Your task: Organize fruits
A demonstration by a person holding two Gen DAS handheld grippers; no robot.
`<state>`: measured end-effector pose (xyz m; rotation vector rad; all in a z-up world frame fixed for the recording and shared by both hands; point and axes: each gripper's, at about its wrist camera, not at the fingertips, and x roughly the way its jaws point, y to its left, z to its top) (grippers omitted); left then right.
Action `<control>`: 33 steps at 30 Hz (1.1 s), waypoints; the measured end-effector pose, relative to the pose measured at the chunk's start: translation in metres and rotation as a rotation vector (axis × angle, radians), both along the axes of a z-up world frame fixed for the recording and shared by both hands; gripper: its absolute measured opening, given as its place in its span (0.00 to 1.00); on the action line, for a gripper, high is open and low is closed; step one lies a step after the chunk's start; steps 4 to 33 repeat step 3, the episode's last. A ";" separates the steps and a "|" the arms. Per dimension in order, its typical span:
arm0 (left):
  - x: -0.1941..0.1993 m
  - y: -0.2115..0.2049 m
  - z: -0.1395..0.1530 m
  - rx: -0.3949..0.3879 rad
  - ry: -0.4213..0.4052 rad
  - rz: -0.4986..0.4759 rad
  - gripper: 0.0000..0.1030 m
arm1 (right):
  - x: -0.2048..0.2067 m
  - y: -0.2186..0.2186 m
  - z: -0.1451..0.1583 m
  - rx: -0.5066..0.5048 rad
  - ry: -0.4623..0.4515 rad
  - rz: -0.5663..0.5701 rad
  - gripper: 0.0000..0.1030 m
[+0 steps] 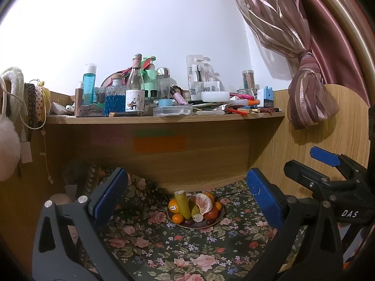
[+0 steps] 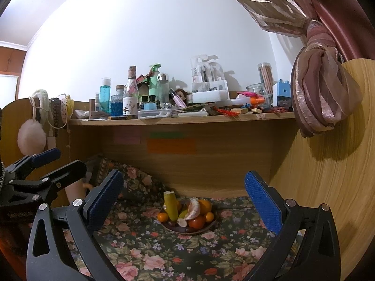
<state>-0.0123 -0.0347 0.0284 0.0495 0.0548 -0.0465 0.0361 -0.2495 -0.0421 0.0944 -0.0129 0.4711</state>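
- Where both views look forward, a floral cloth (image 1: 187, 257) fills the ground under and ahead of the jaws; a cluttered wooden shelf (image 1: 164, 118) of bottles spans the upper background above them.
- Left gripper (image 1: 187, 199): jaws spread wide, holding nothing. Only the right wrist view shows this gripper from outside (image 2: 42, 175), at that view's left edge.
- Right gripper (image 2: 185, 201): jaws likewise spread wide and empty. Only the left wrist view shows it from outside (image 1: 328, 175), beyond the right jaw.
- Knotted pink curtain (image 2: 321, 89): hangs above and beyond the right jaw in each view.
- Fruit plate (image 1: 216, 221): rests on the cloth, ahead of and between the jaws, clear of both.
- Plate contents: a green-yellow cylinder (image 1: 183, 205) standing upright, a peeled citrus (image 1: 205, 203) beside it, and small oranges (image 1: 177, 218) round the rim. The left wrist view alone shows a sticker (image 1: 173, 208) on one orange.
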 end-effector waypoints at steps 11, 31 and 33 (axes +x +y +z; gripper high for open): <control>0.003 0.000 -0.001 -0.001 0.007 0.004 1.00 | 0.004 0.001 -0.002 -0.002 0.007 0.001 1.00; 0.003 0.000 -0.001 -0.001 0.007 0.004 1.00 | 0.004 0.001 -0.002 -0.002 0.007 0.001 1.00; 0.003 0.000 -0.001 -0.001 0.007 0.004 1.00 | 0.004 0.001 -0.002 -0.002 0.007 0.001 1.00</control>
